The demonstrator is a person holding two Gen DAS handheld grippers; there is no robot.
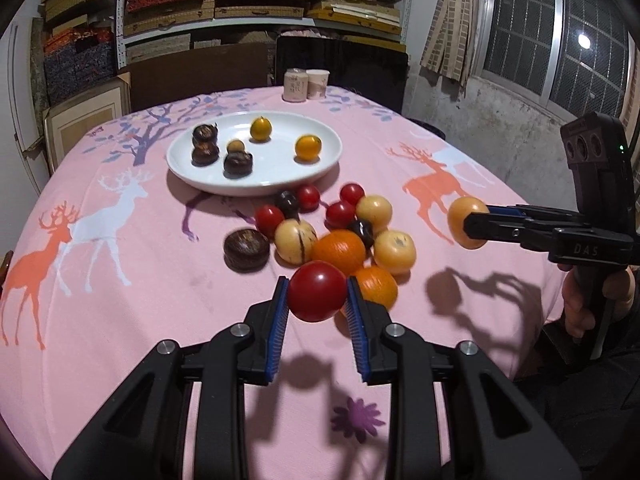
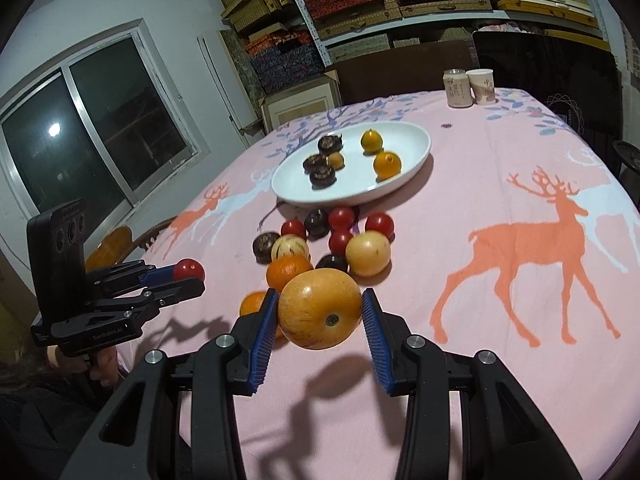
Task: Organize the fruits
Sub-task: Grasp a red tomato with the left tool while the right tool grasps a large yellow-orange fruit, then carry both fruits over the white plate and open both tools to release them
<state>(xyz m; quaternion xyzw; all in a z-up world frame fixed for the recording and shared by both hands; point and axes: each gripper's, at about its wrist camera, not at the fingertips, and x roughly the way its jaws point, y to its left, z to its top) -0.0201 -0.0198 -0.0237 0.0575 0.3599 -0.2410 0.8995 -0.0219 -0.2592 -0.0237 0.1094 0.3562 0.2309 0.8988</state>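
Left wrist view: your left gripper [image 1: 317, 294] was clenched on a round red tomato [image 1: 317, 291], raised above the pink deer-print tablecloth [image 1: 120, 280]. Carry it level to the white oval plate [image 1: 280, 176]; avoid squeezing harder.

Right wrist view: your right gripper [image 2: 320, 312] grasped a round yellow-orange fruit [image 2: 320, 310]. Set it beside its like.

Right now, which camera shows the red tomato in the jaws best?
The left wrist view: the red tomato sits big and close between the left gripper jaws, its whole front showing. The right wrist view shows the tomato only small and far off at the left, partly hidden by the jaws.
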